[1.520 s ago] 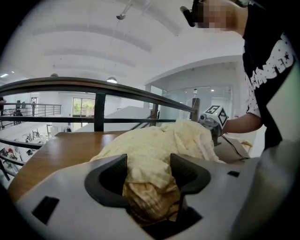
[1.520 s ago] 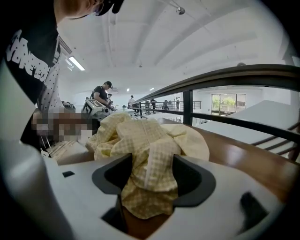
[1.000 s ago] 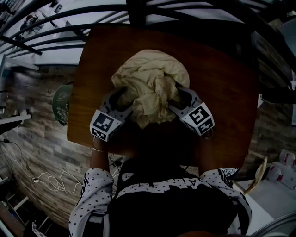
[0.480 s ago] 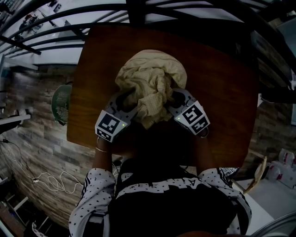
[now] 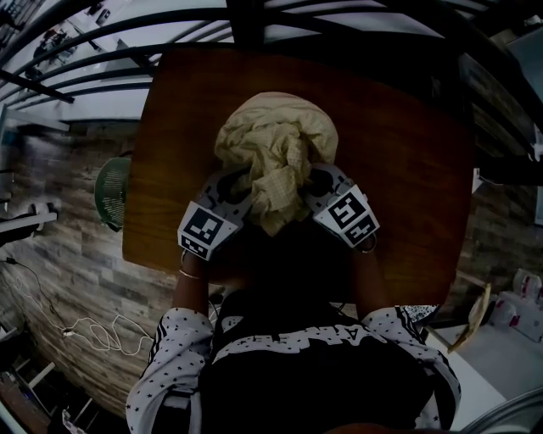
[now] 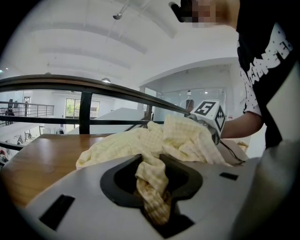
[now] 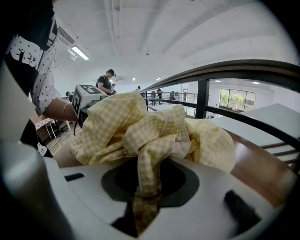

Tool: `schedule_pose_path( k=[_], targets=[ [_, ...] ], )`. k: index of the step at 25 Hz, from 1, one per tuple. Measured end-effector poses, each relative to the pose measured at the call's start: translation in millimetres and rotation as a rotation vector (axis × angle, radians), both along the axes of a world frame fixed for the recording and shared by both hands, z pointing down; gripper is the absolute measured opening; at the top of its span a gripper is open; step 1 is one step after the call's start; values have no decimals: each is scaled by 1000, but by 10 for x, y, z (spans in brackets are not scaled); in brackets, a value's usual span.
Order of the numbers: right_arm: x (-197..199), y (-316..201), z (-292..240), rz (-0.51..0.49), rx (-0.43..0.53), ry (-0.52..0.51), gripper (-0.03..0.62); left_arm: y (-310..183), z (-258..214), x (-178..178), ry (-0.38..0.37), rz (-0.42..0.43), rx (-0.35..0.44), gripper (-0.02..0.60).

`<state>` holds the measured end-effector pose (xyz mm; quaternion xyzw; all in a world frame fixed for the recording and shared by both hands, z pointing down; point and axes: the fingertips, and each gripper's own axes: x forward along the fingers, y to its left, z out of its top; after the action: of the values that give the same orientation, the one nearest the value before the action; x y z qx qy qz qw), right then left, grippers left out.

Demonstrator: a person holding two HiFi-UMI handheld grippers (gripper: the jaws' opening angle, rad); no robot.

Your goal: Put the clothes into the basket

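A crumpled pale yellow checked garment lies in a heap on the brown wooden table. My left gripper holds the heap's near left side; its jaws have just been closing and now pinch a twisted fold of the garment. My right gripper holds the near right side; its jaws have just been closing too and grip another fold of the garment. The two grippers face each other across the bunched cloth. A green basket stands on the floor left of the table.
A dark metal railing runs along the table's far side. White cables lie on the wood-look floor at the lower left. A person stands far off in the right gripper view.
Both grippers moved inward toward each other and closed on the garment. The heap is bunched tighter and narrower than a second ago.
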<state>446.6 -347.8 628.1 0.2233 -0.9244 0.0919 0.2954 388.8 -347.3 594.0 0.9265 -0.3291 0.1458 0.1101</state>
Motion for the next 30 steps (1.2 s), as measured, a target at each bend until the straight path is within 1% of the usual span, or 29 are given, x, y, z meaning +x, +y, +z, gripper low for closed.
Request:
schedule_pose_path(
  k=[4,7,13,18,21,23,27,30],
  targets=[
    [-63,-1,-18,8,-8,-25,92,-11,-10,34,-23,30,3,84],
    [-77,9,-30,17,-13,-41,89,-3,-28,61,-22,29,2,70],
    [-58,22,-50,16,-18,-36,87,20,-76,119,-8,21,12,55],
    [5,27,-64,44,-16,-61,86,63,-154,174,30,25,24,48],
    [-19,64,-120,20,3,-39,84,84,-184,194,29,35,28,46],
    [-32,70,-164,15,6,-47,84,89,-214,201,33,34,26,46],
    [-17,53,-236,31,25,-68,83,110,-309,204,41,31,32,46],
    [-19,59,-305,44,19,-80,84,112,-395,198,40,35,44,46]
  ],
)
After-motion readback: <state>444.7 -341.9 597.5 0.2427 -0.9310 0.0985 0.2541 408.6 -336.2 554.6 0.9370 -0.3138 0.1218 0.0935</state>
